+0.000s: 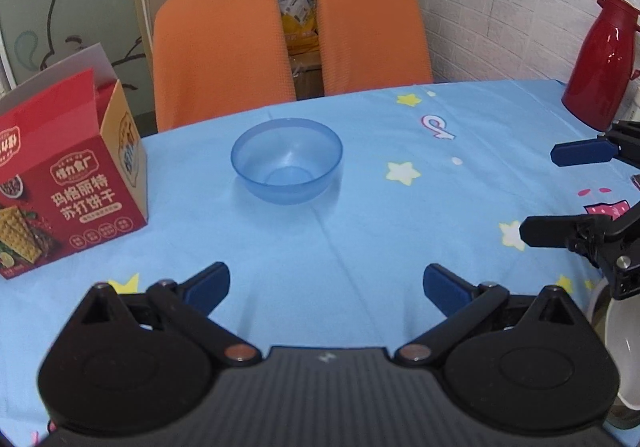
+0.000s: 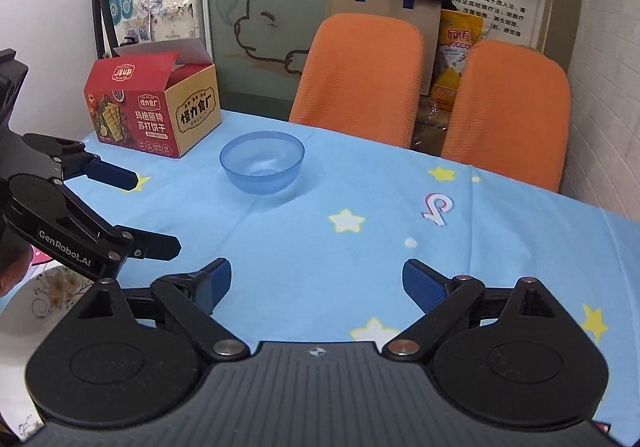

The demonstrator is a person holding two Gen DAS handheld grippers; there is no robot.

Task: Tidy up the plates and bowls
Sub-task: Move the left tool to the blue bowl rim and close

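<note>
The left gripper and the right gripper are both held wide open with nothing between the ribbed blue pads. The translucent blue plastic bowl, round and smooth, is seen upright at the centre of the frame on the star-printed tablecloth, apart from both grippers.

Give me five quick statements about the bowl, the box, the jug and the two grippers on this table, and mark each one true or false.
1. The translucent blue plastic bowl stands upright and empty on the blue star-patterned tablecloth. True.
2. The left gripper is clamped on the bowl. False: its fingers are spread wide with only cloth between them, and the bowl sits apart, farther out.
3. The red cardboard cracker box has its top flaps open. True.
4. The right gripper holds a plate. False: its fingers are open and hold nothing.
5. The glossy red jug lies tipped on its side. False: it stands upright near the wall.
</note>
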